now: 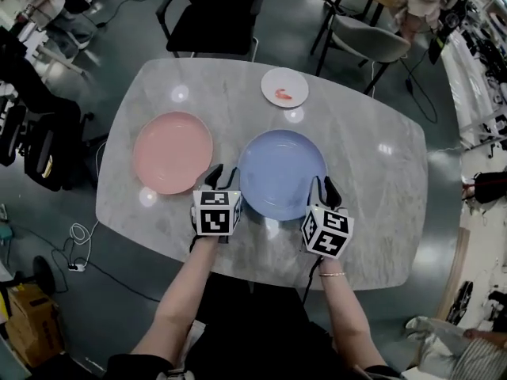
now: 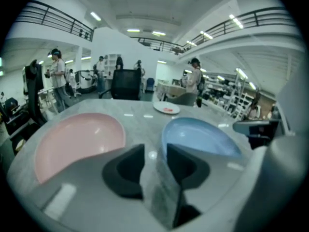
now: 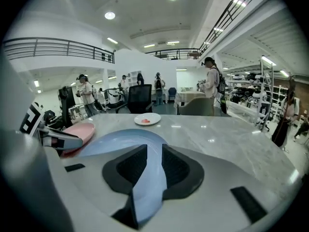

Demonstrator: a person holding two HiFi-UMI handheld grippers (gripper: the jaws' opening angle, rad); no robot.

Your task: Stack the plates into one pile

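Observation:
Three plates lie on the marble table (image 1: 380,188). The pink plate (image 1: 173,152) is at the left, the blue plate (image 1: 283,174) in the middle, and a small white plate (image 1: 284,87) with a red bit on it at the far side. My left gripper (image 1: 221,176) stands open over bare table between the pink plate (image 2: 77,139) and the blue plate (image 2: 200,134), holding nothing. My right gripper (image 1: 326,187) is at the blue plate's near right rim. In the right gripper view that rim (image 3: 116,141) fills the gap between the jaws, which are shut on it.
A black chair (image 1: 218,10) and a grey chair (image 1: 366,38) stand beyond the table's far edge. The table's near edge runs just under both grippers. People and desks are in the room around, and cables (image 1: 79,244) lie on the floor at the left.

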